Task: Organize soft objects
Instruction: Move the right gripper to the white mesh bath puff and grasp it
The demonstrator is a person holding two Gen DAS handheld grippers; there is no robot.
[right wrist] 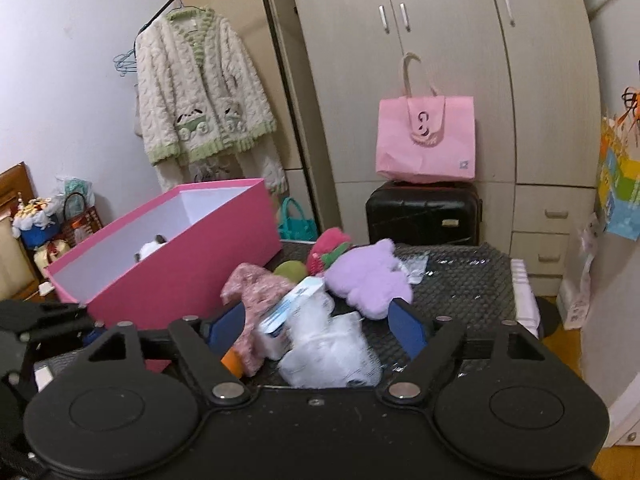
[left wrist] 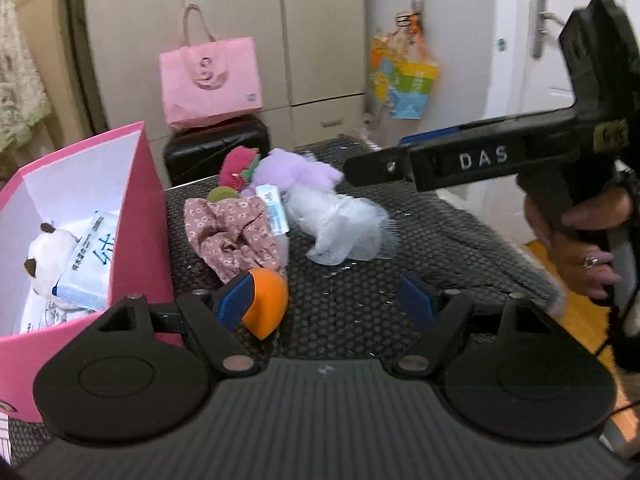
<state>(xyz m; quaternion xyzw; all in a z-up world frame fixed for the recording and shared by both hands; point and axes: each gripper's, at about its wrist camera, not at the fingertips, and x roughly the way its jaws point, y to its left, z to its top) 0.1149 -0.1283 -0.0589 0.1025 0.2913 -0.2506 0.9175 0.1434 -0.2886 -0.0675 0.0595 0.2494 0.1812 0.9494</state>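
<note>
On the black mesh-covered table (left wrist: pixel 440 240) soft things lie in a heap: a floral pink cloth (left wrist: pixel 232 236), a white mesh pouf (left wrist: pixel 340 224), a purple plush (left wrist: pixel 292 172), a red strawberry plush (left wrist: pixel 236 164) and a small tissue pack (left wrist: pixel 274 210). An orange ball (left wrist: pixel 266 304) sits just inside the left pad of my open left gripper (left wrist: pixel 324 300); the other pad is well clear of it. My right gripper (right wrist: pixel 318 330) is open over the pouf (right wrist: pixel 328 344), with its pads apart from it. The pink box (left wrist: pixel 140 208) at the left holds a white plush (left wrist: pixel 48 256) and a tissue pack (left wrist: pixel 92 264).
A pink tote bag (right wrist: pixel 426 140) rests on a black suitcase (right wrist: pixel 424 216) behind the table, in front of a beige wardrobe (right wrist: pixel 440 40). A fluffy cardigan (right wrist: pixel 200 92) hangs at the back left. A hand (left wrist: pixel 588 240) holds the right gripper's handle.
</note>
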